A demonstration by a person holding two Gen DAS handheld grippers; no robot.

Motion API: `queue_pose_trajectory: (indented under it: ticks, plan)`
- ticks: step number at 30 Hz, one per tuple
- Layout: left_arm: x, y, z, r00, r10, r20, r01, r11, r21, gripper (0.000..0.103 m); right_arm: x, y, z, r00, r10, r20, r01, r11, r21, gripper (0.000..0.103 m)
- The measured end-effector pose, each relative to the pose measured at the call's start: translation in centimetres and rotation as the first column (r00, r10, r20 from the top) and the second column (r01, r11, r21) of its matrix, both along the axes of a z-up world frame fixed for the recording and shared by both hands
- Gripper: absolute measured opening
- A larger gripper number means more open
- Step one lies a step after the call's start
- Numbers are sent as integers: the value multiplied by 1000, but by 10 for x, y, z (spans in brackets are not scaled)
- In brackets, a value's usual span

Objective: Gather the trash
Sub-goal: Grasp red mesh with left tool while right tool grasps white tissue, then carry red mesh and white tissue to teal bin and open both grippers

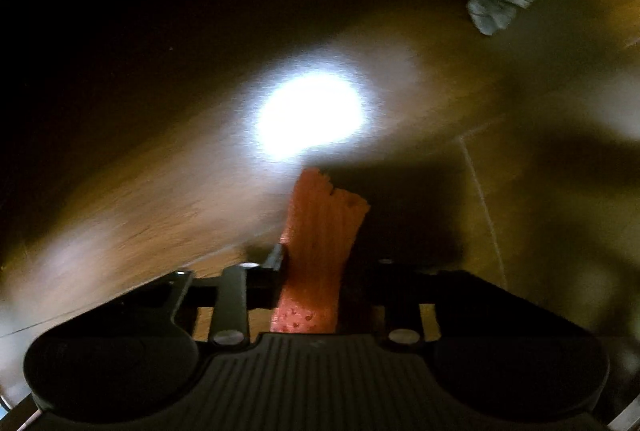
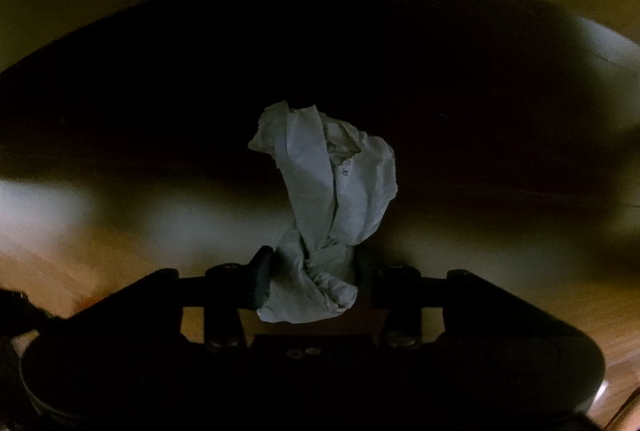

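The left gripper pinches an orange-red ribbed strip, apparently a torn scrap of foam or wrapper; its long axis runs straight out along the fingers, so one end lies back between them toward the gripper's body and the ragged end sticks out past the tips over the wooden floor. The right gripper is closed on a crumpled white tissue, its twisted lower part squeezed between the two fingers while the loose, bulkier part billows beyond the tips. In the left wrist view the same tissue shows far off to the upper right of the left fingers, well apart from the strip. Each hand looks loaded, so the coming move likely carries both pieces to a bin, which is not in view.
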State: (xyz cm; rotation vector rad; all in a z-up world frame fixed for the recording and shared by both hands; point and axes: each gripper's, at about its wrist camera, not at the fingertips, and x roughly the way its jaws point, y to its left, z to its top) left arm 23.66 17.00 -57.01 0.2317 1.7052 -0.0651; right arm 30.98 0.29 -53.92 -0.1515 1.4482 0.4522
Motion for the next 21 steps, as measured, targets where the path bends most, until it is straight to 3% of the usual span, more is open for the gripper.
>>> queue_pose_trajectory:
  ticks: [7,11,21]
  plan:
    - [10,4,17,998,57,14,-56,997,-61,21,-8,-13,26,1000,-16,-15,17,1000,17,40]
    - [17,-6,44,998,61,28,-56,986,-158,20,-21,-30,54,1000,-10,-28,10,1000,7,40]
    - [31,-54,144,990,-77,115,106,958,-267,21,-54,-75,177,996,-81,-22,81,996,20,40]
